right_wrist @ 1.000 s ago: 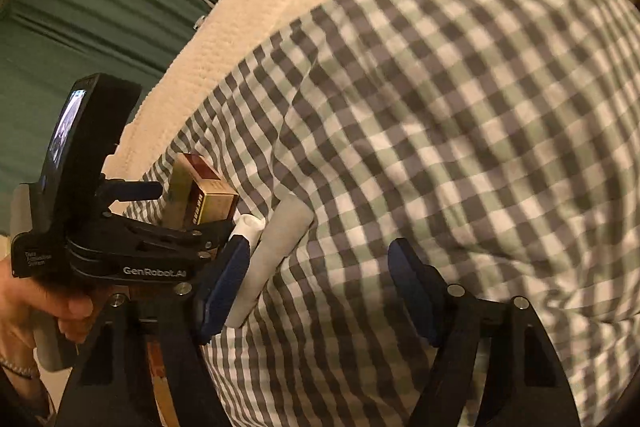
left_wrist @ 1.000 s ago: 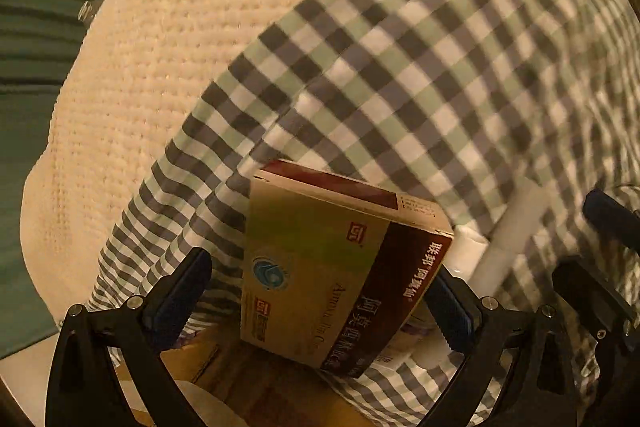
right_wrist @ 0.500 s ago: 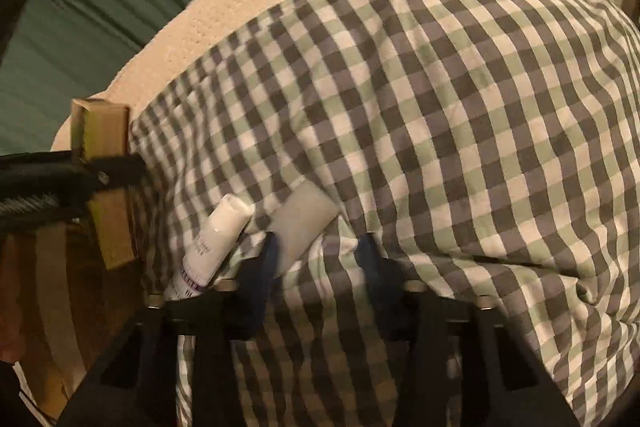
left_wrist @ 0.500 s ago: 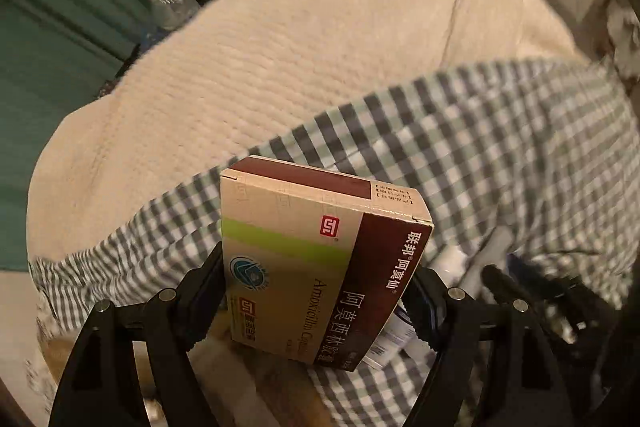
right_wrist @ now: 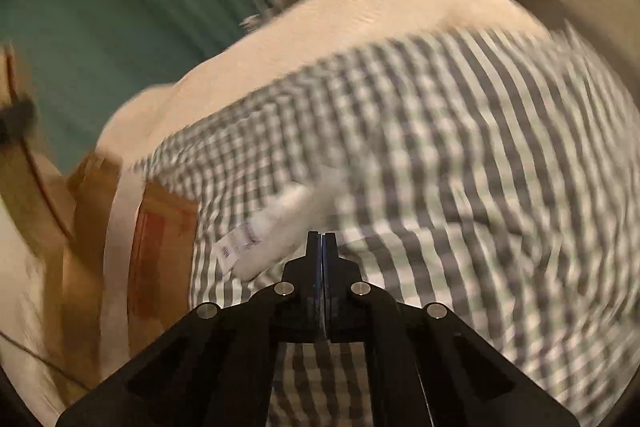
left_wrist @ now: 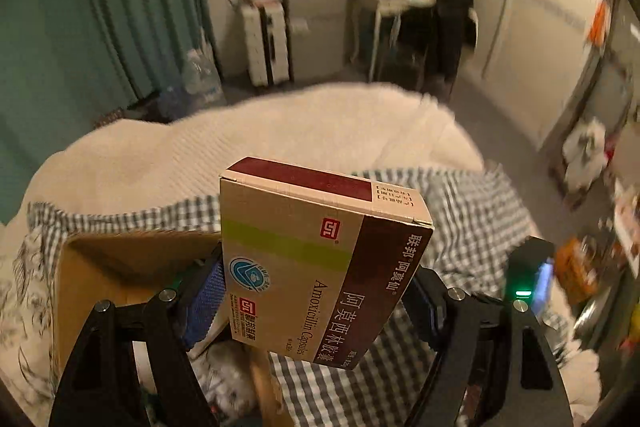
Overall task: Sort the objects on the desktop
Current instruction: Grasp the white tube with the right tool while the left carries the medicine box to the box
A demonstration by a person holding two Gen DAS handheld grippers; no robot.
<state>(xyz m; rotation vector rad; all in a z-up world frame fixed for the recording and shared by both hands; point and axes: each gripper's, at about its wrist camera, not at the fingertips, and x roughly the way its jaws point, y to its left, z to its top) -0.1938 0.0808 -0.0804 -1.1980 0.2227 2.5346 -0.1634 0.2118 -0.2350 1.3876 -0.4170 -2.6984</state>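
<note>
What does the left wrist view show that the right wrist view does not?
Only the left wrist view: the medicine box clamped in the left hand-held gripper, and the room behind. Only the right wrist view: the right hand-held gripper shut on nothing, beside a blurred white tube. Both: the checked cloth, cream blanket and green curtain.

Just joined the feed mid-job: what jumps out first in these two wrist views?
The tan and maroon cardboard medicine box dominates the left wrist view, clamped upright in the left gripper above the grey and white checked cloth. In the blurred right wrist view, the right gripper is shut on nothing, with a white plastic tube lying on the cloth just beyond its tips.
</note>
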